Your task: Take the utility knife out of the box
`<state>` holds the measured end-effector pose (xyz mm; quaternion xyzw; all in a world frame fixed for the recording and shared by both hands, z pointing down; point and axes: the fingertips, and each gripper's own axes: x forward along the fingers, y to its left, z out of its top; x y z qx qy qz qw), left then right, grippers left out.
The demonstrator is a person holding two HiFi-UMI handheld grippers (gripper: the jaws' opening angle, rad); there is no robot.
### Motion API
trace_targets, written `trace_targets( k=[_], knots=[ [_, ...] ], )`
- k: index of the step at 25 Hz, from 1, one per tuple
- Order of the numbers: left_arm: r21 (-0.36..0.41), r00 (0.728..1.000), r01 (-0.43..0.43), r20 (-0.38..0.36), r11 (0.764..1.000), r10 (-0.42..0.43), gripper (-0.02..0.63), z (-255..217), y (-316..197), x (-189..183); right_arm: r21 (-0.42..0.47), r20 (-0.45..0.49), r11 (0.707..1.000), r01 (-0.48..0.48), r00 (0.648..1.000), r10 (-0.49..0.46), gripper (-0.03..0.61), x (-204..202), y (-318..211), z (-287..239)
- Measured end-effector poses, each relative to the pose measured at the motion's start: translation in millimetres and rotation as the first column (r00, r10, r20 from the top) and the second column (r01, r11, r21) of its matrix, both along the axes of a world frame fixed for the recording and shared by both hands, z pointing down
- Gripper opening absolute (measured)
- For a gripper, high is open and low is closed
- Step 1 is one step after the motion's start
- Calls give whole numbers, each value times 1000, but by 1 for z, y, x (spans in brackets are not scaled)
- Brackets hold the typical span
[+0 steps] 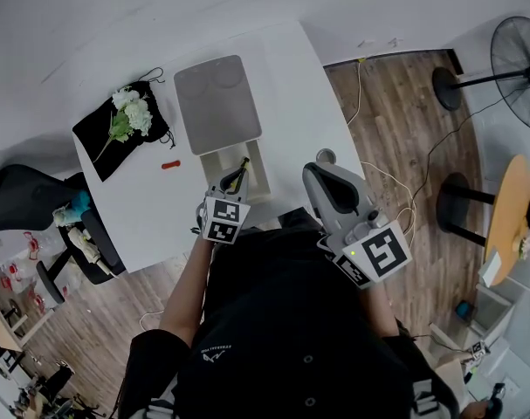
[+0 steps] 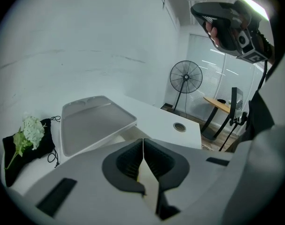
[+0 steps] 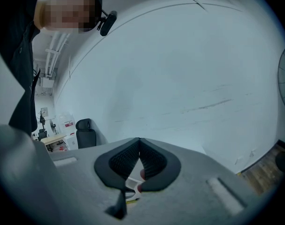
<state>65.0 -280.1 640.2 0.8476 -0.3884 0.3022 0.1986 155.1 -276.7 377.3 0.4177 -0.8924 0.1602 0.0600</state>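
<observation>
Though lidless, smooth rectangular box (image 1: 258,160)

An office: white desk (image 1: 291,85), swivel chair (image 1: 20,195), pedestal fan (image 1: 519,59), wood floor (image 1: 395,120)

Left tool (image 1: 230,188) hides the box (image 1: 258,166) — near end (partly).

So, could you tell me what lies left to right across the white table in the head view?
Black cloth pouch bearing white flowers, small red object, open white plastic box, round grey cable grommet.
</observation>
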Motion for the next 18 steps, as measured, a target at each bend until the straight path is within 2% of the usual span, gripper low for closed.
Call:
trace_targets(
  k=[5, 6, 7, 8, 11, 18],
  knots=[
    [-60, 997, -11, 70, 998, 15, 9, 23, -2, 2, -9, 1, 1000, -23, 1000, 23, 5, 6, 0, 2],
    [-77, 997, -9, 82, 997, 15, 38, 28, -2, 2, -12, 1, 1000, -28, 1000, 28, 5, 7, 0, 3],
    [-97, 995, -7, 94, 995, 17, 97, 35, -1, 1, -13, 0, 999, -33, 999, 33, 5, 8, 0, 4],
    [-118, 994, -6, 107, 993, 19, 117, 41, 0, 0, -15, 0, 999, -38, 999, 38, 5, 10, 1, 4],
    [-156, 990, -2, 141, 988, 24, 124, 53, 1, -1, -20, -3, 999, -51, 999, 51, 5, 14, 1, 6],
    [-192, 978, 30, 208, 981, 11, 133, 70, -3, 1, -28, -7, 998, -65, 998, 65, 5, 16, 2, 9]
  ],
)
